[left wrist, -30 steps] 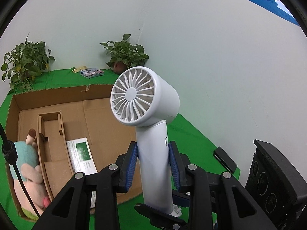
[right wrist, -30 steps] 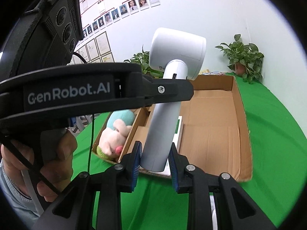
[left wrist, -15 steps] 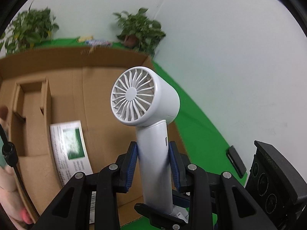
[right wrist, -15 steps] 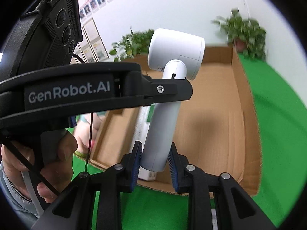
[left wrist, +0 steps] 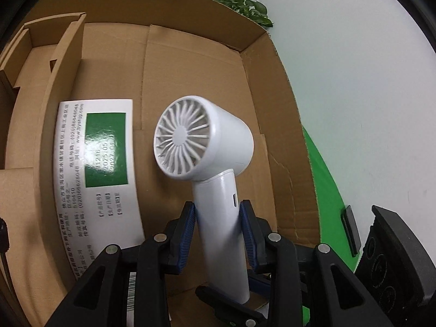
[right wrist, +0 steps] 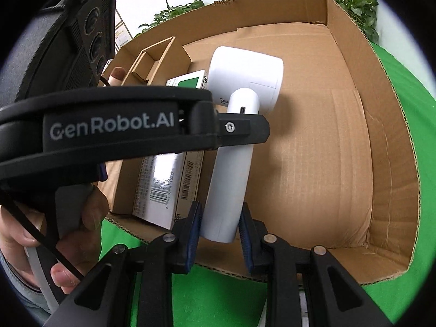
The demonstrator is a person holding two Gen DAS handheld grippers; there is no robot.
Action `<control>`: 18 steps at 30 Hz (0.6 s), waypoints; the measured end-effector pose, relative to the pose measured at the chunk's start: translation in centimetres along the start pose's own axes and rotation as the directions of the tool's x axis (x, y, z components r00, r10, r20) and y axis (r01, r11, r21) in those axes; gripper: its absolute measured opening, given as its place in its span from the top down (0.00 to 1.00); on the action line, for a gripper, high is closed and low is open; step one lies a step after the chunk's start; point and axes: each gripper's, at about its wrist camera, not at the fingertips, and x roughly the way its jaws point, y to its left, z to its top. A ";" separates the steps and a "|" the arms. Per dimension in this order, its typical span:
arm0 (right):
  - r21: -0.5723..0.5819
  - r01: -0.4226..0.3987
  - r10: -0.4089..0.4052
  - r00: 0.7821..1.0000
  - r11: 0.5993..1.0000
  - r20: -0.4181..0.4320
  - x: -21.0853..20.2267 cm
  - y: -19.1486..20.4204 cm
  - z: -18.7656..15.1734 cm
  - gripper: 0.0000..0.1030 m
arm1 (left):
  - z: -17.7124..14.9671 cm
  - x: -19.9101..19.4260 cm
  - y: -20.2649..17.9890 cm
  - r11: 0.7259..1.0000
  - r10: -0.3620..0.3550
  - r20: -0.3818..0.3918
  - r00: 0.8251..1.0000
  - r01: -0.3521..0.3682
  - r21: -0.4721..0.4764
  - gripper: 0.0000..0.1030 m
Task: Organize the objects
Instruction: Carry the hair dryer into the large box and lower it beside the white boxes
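Note:
A white handheld fan [left wrist: 207, 147] with a round grille head is held by its handle in both grippers. My left gripper [left wrist: 218, 218] is shut on the handle partway up. My right gripper [right wrist: 221, 218] is shut on the handle's lower end; the fan [right wrist: 245, 81] points away from it. The fan hangs over the open cardboard box [left wrist: 256, 46], above its floor [right wrist: 313, 136]. The left gripper's black body [right wrist: 109, 128] crosses the right wrist view and hides part of the handle.
A white box with a green label [left wrist: 103, 150] lies in the cardboard box beside a cardboard divider [left wrist: 60, 62]; it also shows in the right wrist view [right wrist: 169, 182]. Green cloth [right wrist: 395, 87] surrounds the box. A black object [left wrist: 351, 231] lies on the cloth at right. Potted plants stand behind.
Both grippers have carried the fan forward and down, from in front of the box to over its inside. The grips on the handle are unchanged.

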 end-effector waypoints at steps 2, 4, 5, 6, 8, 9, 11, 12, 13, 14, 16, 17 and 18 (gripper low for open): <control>-0.013 0.021 -0.021 1.000 1.000 -0.001 0.1 0.1 0.2 0.76 | 0.1 -0.1 0.3 1.000 0.025 -0.008 1.000 -0.025 0.000 0.68; -0.026 0.039 -0.039 0.999 0.999 -0.003 0.3 0.1 0.3 0.77 | 0.0 -0.3 0.5 1.000 0.027 0.001 1.000 -0.027 0.005 0.69; -0.034 0.051 -0.052 0.999 0.998 -0.003 0.4 0.2 0.3 0.77 | 0.0 -0.6 0.5 1.000 0.024 0.011 1.000 -0.024 0.009 0.69; -0.040 0.061 -0.061 0.998 0.997 -0.004 0.6 0.2 0.2 0.77 | 0.0 -0.8 0.4 1.000 0.027 0.018 0.999 -0.027 0.011 0.69; -0.047 0.078 -0.079 0.997 0.996 -0.008 0.8 0.4 0.2 0.77 | -0.3 -1.4 0.2 1.000 0.022 0.030 0.999 -0.022 0.018 0.69; -0.053 0.088 -0.089 0.996 0.995 -0.010 1.0 0.5 0.2 0.77 | -0.2 -1.6 0.2 1.000 0.020 0.035 0.999 -0.021 0.020 0.69; -0.054 0.091 -0.091 0.996 0.994 -0.009 1.1 0.6 0.4 0.77 | -0.2 -1.9 0.1 0.999 0.027 0.046 0.999 -0.029 0.024 0.69; -0.057 0.094 -0.095 0.995 0.994 -0.009 1.1 0.7 0.4 0.77 | -0.2 -1.9 0.0 0.999 0.031 0.048 0.998 -0.032 0.028 0.69; -0.061 0.100 -0.101 0.995 0.993 -0.011 1.1 0.8 0.5 0.77 | -0.2 -2.0 0.0 0.999 0.035 0.049 0.998 -0.036 0.032 0.69; -0.065 0.105 -0.106 0.994 0.992 -0.009 1.1 0.9 0.5 0.77 | -0.3 -2.0 0.0 0.998 0.039 0.050 0.998 -0.041 0.037 0.69; -0.071 0.113 -0.114 0.993 0.991 -0.004 1.1 0.9 0.5 0.77 | -0.4 -2.1 0.1 0.998 0.049 0.053 0.997 -0.051 0.044 0.69; -0.075 0.120 -0.120 0.993 0.990 -0.002 1.1 1.0 0.4 0.77 | -0.5 -2.2 0.2 0.998 0.048 0.054 0.997 -0.051 0.046 0.69; -0.077 0.125 -0.125 0.992 0.989 -0.001 1.1 1.0 0.4 0.76 | -0.5 -2.3 0.2 0.998 0.048 0.055 0.997 -0.051 0.047 0.69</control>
